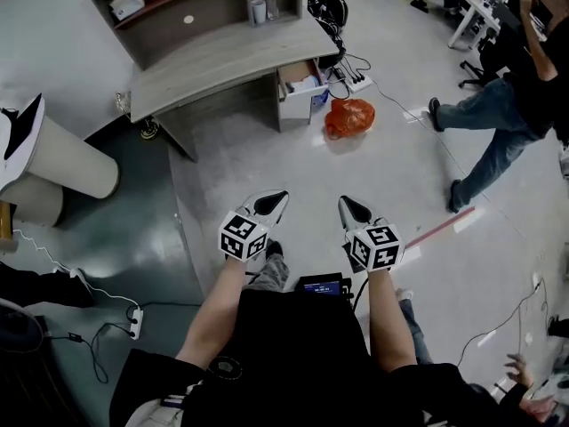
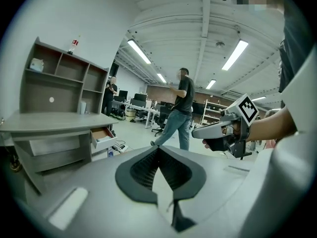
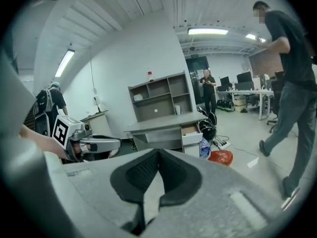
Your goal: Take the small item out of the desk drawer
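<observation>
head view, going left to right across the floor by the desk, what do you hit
pale cylinder → open desk drawer → orange bag → person in jeans

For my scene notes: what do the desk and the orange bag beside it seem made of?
Desk: probably laminated board, matte grey with faint wood grain. Orange bag: likely thin plastic film, crumpled, slightly shiny.

Bright, even ceiling-tube light (image 2: 140, 52); strong fisheye warp, dark vignetted corners.
</observation>
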Available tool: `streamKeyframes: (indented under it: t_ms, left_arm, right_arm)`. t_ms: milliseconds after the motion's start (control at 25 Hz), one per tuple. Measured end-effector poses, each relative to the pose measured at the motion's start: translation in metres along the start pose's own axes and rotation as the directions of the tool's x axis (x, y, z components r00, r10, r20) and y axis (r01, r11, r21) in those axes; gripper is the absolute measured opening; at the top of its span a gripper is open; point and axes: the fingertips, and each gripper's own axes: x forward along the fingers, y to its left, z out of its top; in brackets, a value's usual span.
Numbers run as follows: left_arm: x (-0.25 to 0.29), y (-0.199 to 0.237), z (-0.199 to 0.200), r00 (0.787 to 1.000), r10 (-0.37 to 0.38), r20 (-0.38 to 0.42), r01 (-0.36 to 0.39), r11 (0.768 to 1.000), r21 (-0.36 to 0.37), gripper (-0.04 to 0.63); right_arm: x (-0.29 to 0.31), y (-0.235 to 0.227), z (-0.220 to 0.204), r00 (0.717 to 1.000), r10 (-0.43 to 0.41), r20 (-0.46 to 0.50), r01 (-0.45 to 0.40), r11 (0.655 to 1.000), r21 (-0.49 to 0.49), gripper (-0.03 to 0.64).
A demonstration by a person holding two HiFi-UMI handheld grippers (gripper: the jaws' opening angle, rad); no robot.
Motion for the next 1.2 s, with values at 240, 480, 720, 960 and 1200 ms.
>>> streamKeyframes:
  t_ms: [240, 480, 720, 960, 1200]
  left_arm:
    - [0.024, 0.035, 0.017, 0.999, -0.032, -0.002, 0.032, 0.999, 0.015, 0.002]
    - [0.037, 0.07, 0.031, 0.998, -0.06, -0.013, 0.061, 0.998, 0.013, 0.002]
    - [0.046, 0.1, 0.041, 0.994, -0.1, -0.035, 0.101, 0.994, 0.031, 0.002]
    - [0.049, 0.124, 0.044, 0.99, -0.13, -0.054, 0.132, 0.99, 0.043, 0.002]
    - [0.055, 0.136, 0.043, 0.988, -0.14, -0.063, 0.142, 0.989, 0.031, 0.002]
  right_arm:
    - [0.035, -0.013, 0.022, 1.0, -0.022, 0.006, 0.022, 1.0, 0.003, 0.002]
    - [0.066, -0.016, 0.041, 0.999, -0.049, -0.001, 0.05, 0.999, 0.009, 0.002]
    - [0.095, -0.017, 0.057, 0.996, -0.084, -0.003, 0.084, 0.996, 0.018, 0.002]
    - [0.119, -0.013, 0.067, 0.994, -0.108, -0.004, 0.108, 0.994, 0.024, 0.002]
    - [0.129, -0.015, 0.069, 0.993, -0.117, -0.017, 0.118, 0.993, 0.027, 0.002]
